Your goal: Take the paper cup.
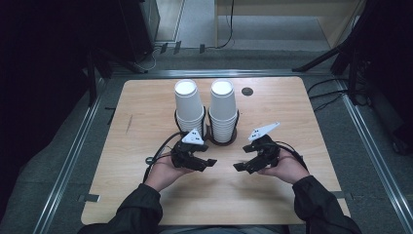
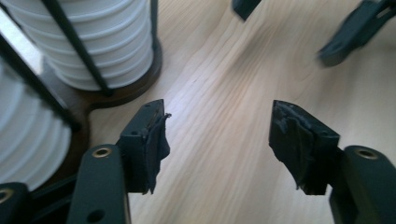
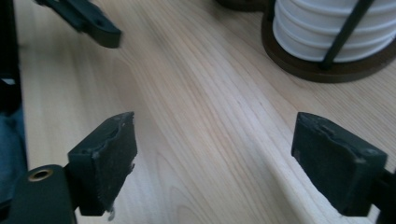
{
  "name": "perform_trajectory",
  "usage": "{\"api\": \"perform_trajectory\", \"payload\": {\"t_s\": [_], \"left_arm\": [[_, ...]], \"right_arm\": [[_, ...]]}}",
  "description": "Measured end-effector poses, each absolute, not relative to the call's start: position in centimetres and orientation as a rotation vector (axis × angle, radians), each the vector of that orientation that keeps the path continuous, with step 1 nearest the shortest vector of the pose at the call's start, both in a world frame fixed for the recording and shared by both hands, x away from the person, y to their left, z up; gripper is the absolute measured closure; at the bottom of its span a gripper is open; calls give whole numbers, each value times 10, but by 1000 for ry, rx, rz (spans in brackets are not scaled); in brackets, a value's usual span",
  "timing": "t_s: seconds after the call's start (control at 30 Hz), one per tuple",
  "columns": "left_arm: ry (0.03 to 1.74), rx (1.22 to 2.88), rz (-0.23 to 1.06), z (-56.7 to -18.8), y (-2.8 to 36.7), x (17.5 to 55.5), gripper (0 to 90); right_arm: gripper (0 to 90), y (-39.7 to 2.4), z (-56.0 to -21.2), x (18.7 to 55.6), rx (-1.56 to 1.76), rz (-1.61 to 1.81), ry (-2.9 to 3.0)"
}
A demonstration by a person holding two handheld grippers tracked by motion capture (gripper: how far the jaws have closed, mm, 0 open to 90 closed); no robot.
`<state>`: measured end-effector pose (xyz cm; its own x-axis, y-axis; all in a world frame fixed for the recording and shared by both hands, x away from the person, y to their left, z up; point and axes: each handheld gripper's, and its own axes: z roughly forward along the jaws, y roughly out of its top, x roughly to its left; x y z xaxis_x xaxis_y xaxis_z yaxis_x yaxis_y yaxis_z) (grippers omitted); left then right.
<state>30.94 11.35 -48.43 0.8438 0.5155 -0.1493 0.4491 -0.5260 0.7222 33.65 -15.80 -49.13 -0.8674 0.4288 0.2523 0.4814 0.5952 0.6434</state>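
Right now both tongs hang empty, jaws apart: the left gripper and right gripper hover over the wooden table, just in front of two stacks of white paper cups in a wire-framed holder. A hasty pinch could crush a rim, or lift several nested cups together and tip the stand.

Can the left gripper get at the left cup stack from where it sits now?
Probably yes. The left gripper is open with nothing between its jaws, and the left cup stack stands just beyond it on bare table. The holder's black wire uprights may block a low side grip.
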Motion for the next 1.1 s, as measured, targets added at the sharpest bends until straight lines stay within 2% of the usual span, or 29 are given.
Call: {"api": "perform_trajectory", "payload": {"t_s": [0.07, 0.13, 0.27, 0.4, 0.47, 0.53, 0.57, 0.87, 0.93, 1.1], "left_arm": [[707, 2193, 80, -484, 113, 311, 316], [709, 2182, 69, -484, 114, 312, 303], [721, 2174, 61, -482, 116, 314, 378], [713, 2197, 45, -482, 115, 315, 403], [715, 2224, 46, -482, 113, 314, 534], [704, 2207, 22, -481, 113, 314, 568], [701, 2201, 20, -480, 112, 313, 596], [697, 2201, 45, -477, 114, 311, 612], [718, 2178, 58, -474, 116, 311, 668], [707, 2195, 81, -470, 119, 310, 722]], "right_arm": [[286, -158, -492, 337, -735, -1123, -2784], [299, -157, -492, 336, -696, -1122, -2805], [336, -155, -488, 335, -673, -1164, -2770], [358, -155, -486, 336, -689, -1173, -2758], [390, -156, -485, 336, -708, -1171, -2739], [415, -156, -486, 336, -705, -1147, -2732], [472, -154, -488, 336, -652, -1081, -2746], [505, -146, -485, 339, -670, -1144, -2712], [500, -145, -487, 340, -683, -1126, -2717], [489, -144, -483, 342, -681, -1133, -2729]]}}
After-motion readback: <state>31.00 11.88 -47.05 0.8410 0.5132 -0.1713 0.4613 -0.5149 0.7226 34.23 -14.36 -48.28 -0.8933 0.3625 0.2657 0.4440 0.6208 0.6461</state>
